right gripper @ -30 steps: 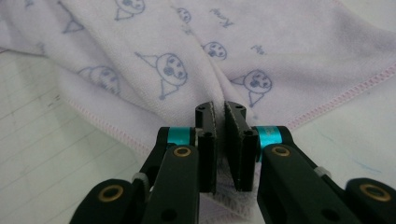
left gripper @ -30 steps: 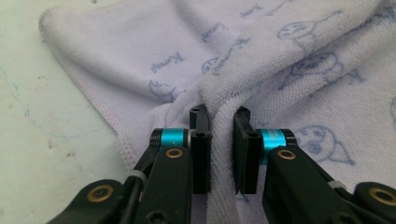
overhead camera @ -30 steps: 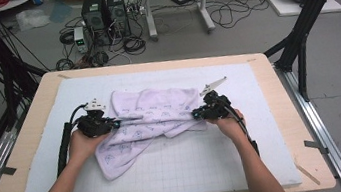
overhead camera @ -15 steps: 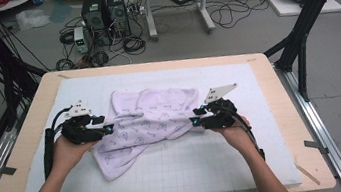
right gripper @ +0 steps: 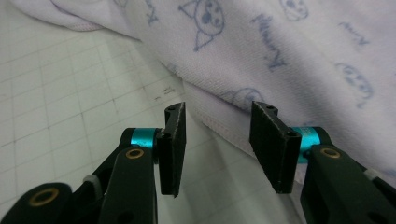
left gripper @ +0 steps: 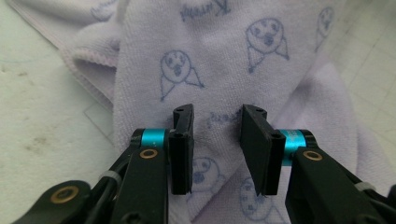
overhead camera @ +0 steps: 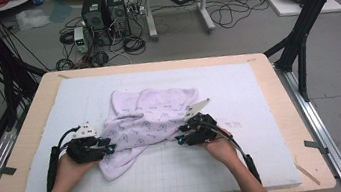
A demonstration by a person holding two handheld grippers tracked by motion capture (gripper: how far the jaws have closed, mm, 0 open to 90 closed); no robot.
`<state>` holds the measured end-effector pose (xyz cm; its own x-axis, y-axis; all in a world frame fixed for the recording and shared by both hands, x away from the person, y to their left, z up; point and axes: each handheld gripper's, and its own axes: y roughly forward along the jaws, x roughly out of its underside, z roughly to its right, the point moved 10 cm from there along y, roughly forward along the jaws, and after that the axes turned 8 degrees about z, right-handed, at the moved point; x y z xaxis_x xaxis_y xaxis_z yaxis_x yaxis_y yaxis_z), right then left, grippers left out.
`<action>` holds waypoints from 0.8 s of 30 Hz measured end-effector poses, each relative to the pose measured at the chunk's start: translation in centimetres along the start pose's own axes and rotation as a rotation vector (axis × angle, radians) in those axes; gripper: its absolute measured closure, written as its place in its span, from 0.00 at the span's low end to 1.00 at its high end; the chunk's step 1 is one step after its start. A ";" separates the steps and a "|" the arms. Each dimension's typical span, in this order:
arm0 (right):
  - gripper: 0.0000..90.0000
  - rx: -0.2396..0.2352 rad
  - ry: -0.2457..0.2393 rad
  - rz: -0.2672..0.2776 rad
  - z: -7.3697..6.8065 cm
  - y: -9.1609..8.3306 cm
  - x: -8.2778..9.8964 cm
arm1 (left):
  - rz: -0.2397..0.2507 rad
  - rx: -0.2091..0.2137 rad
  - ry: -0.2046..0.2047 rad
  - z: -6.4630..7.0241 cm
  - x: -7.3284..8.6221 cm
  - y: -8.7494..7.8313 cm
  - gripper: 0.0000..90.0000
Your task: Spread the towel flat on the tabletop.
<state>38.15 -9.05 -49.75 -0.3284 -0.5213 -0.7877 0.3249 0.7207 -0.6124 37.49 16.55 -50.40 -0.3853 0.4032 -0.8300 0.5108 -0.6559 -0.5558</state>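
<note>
Left gripper view shows the left gripper (left gripper: 217,149) over the lilac towel (left gripper: 224,60), jaws parted after just narrowing, clamping nothing. The towel's blue print is cartoon faces and script too blurred to read. It lies crumpled at the middle of the white gridded mat (overhead camera: 258,88). The right gripper (right gripper: 217,144), just widened, straddles the towel's hem, released.

One lilac towel (overhead camera: 148,124) here, crumpled and printed with little faces, lying ahead of both sets of jaws. Two grippers: the left gripper (overhead camera: 109,148) at the towel's one side, the right gripper (overhead camera: 179,139) at the other. Two hands on them. One white gridded mat (overhead camera: 238,91) under it all, on one wooden surface (overhead camera: 291,124).
</note>
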 end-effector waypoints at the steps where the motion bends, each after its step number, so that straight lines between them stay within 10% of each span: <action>1: 0.62 -0.001 0.006 -0.004 -0.1 0.3 0.1 | 0.000 0.000 0.000 0.0 0.0 0.0 0.71; 12: 0.96 0.047 -0.017 -0.027 0.7 1.2 0.5 | 0.010 0.009 0.023 0.4 -0.5 0.2 0.92; 24: 0.97 0.035 -0.062 0.095 -0.2 -6.2 -0.8 | 0.147 0.086 0.066 2.5 -5.6 -3.9 0.93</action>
<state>36.18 -13.04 -45.31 -0.2395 -0.4793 -0.8444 0.3836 0.7522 -0.5358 35.77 15.29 -43.48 -0.2586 0.3387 -0.9047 0.4889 -0.7618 -0.4250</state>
